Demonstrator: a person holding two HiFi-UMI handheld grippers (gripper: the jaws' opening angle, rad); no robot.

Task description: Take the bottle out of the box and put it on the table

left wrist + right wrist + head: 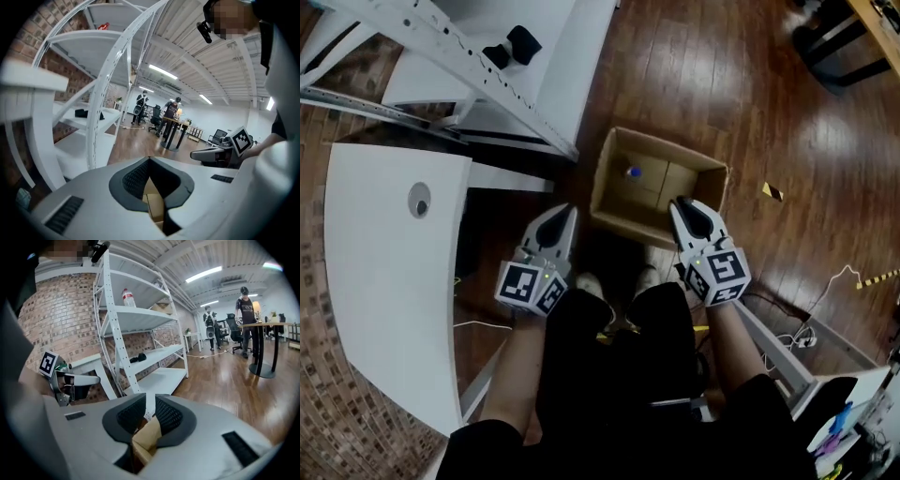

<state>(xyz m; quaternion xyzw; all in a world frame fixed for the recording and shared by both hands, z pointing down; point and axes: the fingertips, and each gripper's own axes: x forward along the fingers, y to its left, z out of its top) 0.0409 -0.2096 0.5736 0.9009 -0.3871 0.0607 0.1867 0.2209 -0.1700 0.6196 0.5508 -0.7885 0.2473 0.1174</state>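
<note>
An open cardboard box (675, 178) stands on the wooden floor in front of my feet. Inside it, near the far left corner, lies a small bottle (633, 172) with a blue cap. My left gripper (567, 212) hangs just off the box's near left corner, its jaws shut and empty. My right gripper (680, 202) is over the box's near rim, with a narrow gap between its jaws and nothing in it. Below its jaws, each gripper view shows only cardboard, in the left gripper view (152, 201) and the right one (145, 439). The bottle appears in neither.
A white table (384, 272) with a round cable hole stands to my left. A white shelf rack (478, 56) stands beyond the box at the far left. Cables (797, 337) trail on the floor at the right. People stand by a desk (258, 326) far off.
</note>
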